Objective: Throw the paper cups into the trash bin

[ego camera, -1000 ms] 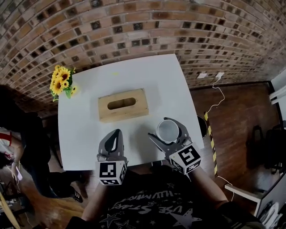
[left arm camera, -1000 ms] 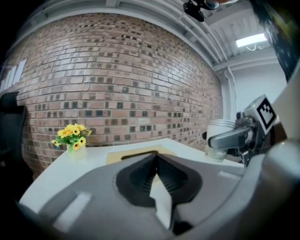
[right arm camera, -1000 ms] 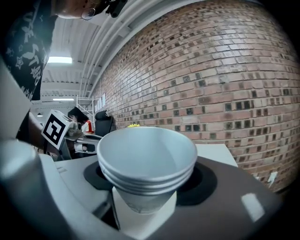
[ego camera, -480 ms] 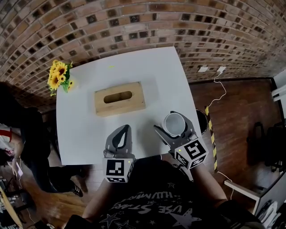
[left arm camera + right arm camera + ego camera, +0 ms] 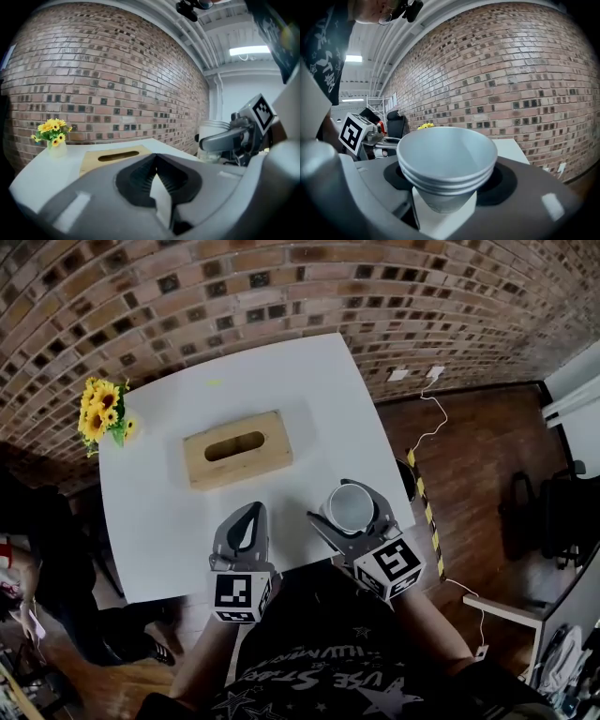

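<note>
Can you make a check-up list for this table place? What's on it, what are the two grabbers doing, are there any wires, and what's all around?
Surface: white table, with few things on it.
Job's things: a stack of paper cups, upright in the right gripper; trash bin not clearly seen.
Clutter: wooden tissue box mid-table; sunflowers at the far left corner.
Grippers: right gripper, jaws closed on the cups; left gripper, jaws together, nothing in them.
Cables: white cable on the floor, right of the table.
Surroundings: brick wall; striped floor tape; a person on the left.
</note>
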{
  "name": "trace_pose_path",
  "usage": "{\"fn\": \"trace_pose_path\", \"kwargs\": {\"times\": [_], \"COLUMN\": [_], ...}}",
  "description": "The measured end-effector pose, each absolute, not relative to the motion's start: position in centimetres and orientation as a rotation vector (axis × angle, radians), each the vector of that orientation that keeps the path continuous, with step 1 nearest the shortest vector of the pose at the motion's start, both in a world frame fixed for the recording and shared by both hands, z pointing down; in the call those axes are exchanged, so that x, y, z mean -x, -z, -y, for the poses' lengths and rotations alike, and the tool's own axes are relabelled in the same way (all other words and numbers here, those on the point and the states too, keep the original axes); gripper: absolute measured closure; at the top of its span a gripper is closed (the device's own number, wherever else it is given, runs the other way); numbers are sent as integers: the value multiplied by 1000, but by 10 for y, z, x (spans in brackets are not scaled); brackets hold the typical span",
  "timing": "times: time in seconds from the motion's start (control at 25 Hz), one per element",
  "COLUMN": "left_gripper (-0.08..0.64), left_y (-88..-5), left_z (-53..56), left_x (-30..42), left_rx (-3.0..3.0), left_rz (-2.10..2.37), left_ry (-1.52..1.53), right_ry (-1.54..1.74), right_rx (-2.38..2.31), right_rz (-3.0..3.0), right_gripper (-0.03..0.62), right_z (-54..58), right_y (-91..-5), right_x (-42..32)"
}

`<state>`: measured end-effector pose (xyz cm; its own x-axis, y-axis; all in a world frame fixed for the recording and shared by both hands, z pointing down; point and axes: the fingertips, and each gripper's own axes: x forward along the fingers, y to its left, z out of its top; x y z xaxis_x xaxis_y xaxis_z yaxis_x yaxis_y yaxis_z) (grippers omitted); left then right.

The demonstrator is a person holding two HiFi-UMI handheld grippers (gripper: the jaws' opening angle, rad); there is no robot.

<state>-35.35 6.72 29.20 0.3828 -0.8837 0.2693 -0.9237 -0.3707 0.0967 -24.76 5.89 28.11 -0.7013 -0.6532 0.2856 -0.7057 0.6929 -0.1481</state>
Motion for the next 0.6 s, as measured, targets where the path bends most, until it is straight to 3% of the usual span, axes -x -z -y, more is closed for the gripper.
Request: {"fn": "trace_pose_path", "kwargs": {"times": [0.36,0.6], "left_gripper": [555,555], "left_y": [-301,-295], "left_z": [-75,-57], "left_x": [341,286], "left_rx": [-2376,-2367], "left_rz": [1628,1679], "left_ry": [-264,-282], "right_ry": [-269,-230], "right_rx": [-1157,-1035], "right_rz": [2661,2721], "right_gripper": [247,247], "right_z": [-33,-17], "right_y": [-277,-276], "right_x": [206,169]}}
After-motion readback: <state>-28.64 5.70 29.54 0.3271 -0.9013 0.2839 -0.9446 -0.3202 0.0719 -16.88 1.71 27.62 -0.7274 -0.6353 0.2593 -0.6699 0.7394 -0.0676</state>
